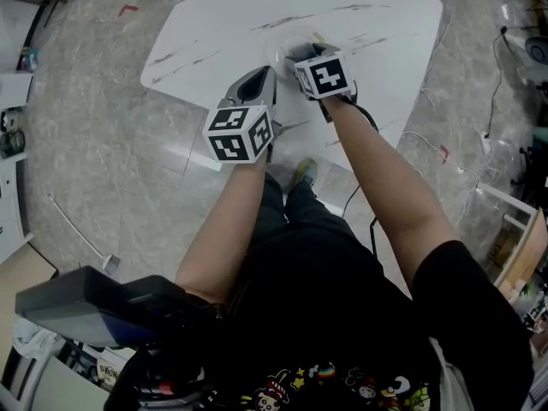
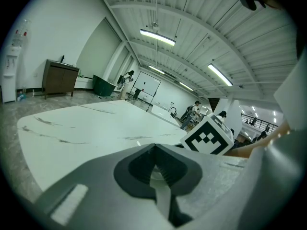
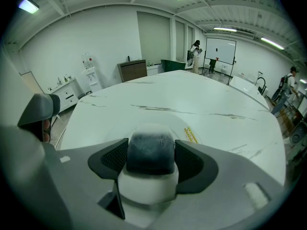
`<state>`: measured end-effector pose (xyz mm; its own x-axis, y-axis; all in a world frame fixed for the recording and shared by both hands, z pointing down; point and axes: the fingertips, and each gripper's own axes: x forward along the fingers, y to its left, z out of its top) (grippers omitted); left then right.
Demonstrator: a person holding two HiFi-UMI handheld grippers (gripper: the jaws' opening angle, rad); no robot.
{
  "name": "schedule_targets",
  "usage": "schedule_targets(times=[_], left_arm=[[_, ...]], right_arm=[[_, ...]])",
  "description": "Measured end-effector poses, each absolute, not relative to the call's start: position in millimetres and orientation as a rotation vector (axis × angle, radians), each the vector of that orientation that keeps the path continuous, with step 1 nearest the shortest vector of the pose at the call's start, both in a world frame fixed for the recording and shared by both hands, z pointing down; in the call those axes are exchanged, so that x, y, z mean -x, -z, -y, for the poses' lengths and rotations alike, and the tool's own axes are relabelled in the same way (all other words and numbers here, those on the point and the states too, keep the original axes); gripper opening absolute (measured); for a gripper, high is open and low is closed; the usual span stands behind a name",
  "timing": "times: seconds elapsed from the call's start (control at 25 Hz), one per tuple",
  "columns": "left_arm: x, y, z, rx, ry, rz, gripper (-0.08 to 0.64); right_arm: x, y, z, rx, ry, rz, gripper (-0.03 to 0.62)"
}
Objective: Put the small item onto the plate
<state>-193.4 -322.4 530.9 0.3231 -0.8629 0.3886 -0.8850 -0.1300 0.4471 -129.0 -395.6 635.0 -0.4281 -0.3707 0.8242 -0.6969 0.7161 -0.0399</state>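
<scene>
There are two grippers, one plate and one small item on a single white marbled worktop [image 1: 282,7]. The plate [image 3: 180,123] sits close to the near edge of the worktop, about midway along it, with a yellow label on its surface. The small item [image 3: 149,159], rounded with a dark top and a white base, is over the plate, clamped between the jaws of the right gripper [image 3: 151,147]. Whether the item touches the plate cannot be told. The left gripper [image 2: 154,147] has its jaws closed together on nothing. In the head view it hangs over the near edge, just beside the right gripper. Both bare forearms reach forward, side by side.
</scene>
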Motion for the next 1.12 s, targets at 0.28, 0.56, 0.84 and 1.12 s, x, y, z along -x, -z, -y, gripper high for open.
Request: schedule_targets(times=[0.28, 0.56, 0.84, 1.12], left_arm=[[194.4, -528.5, 318.9, -1.987, -0.052, 1.535, 0.002], [190.4, -523.3, 317.7, -2.007, -0.066, 1.53, 0.002], [174.2, -503.3, 318.9, -2.057, -0.078, 1.526, 0.002], [162.4, -482.7, 312.8, -2.104, -0.094, 1.527, 0.002]], right_arm=[[130.2, -628.9, 397.4, -0.835, -0.476, 2.08, 0.337], [129.5, -602.7, 398.0, -0.883, -0.483, 2.144, 0.325], [113.4, -569.8, 385.8, -0.927, -0.488, 2.223, 0.273], [93.5, -525.8, 366.1, -0.994, -0.443, 2.305, 0.144]])
